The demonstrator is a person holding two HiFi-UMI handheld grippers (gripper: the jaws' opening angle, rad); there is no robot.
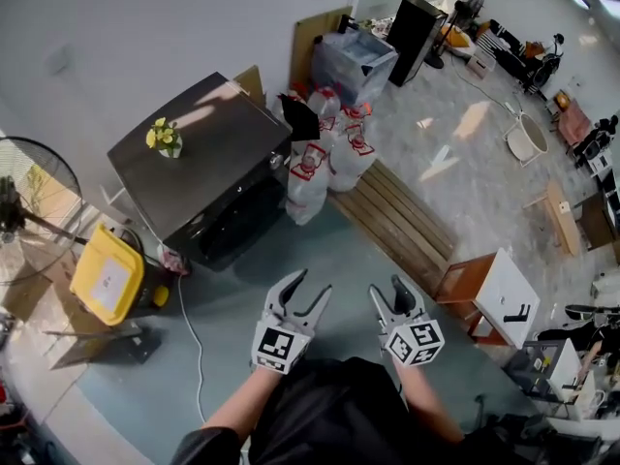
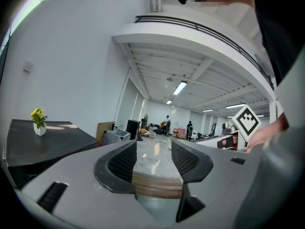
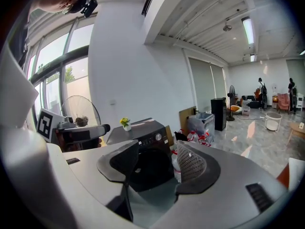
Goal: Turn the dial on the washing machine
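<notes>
In front of washing machine (image 1: 225,132), left gripper (image 1: 312,285), right gripper (image 1: 387,288), jaws apart

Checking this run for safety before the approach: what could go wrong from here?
1. The white cable trails over the floor from the washing machine past the person's left; a step forward might snag it.
2. The water bottles crowd the machine's side; a wide reach with the right gripper could topple them.
3. The dial looks small on the panel; the open jaws may close off-centre and slip.
</notes>
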